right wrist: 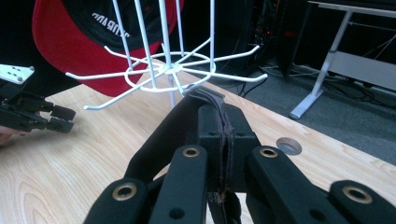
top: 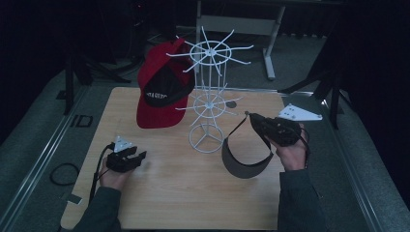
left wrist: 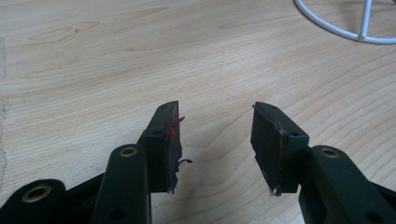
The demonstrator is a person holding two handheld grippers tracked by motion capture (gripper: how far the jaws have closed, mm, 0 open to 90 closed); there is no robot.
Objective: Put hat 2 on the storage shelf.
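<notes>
1. The right hand-held gripper [top: 252, 118] is clamped shut on the strap of a dark visor [top: 245, 159], which hangs below it, its brim lifted off the table [top: 169, 203] just right of the white wire rack [top: 208, 96]. In the right gripper view the jaws press flat on the strap [right wrist: 223, 140], with the rack's lower ring of prongs [right wrist: 168, 70] close ahead
2. The left hand-held gripper [top: 138, 157] rests low over the table at the near left, its jaws apart with nothing between them; the left gripper view shows bare wood between the pads [left wrist: 170, 135]
3. The step in hand looks to be hanging the visor on a free prong. A red cap [top: 159, 92] already hangs on the rack's left side, so the prongs facing the right hand are the better target
4. To do it well, I would keep the grip firm on the strap and bring the open loop of the visor over a prong tip from the outside, then slide it inward along the wire before letting go
5. The rack looks light: a sideways push could tip or spin it. The idle left hand-held gripper could steady the base ring [left wrist: 345, 28] if needed
6. Release only once the strap bears on the prong
</notes>
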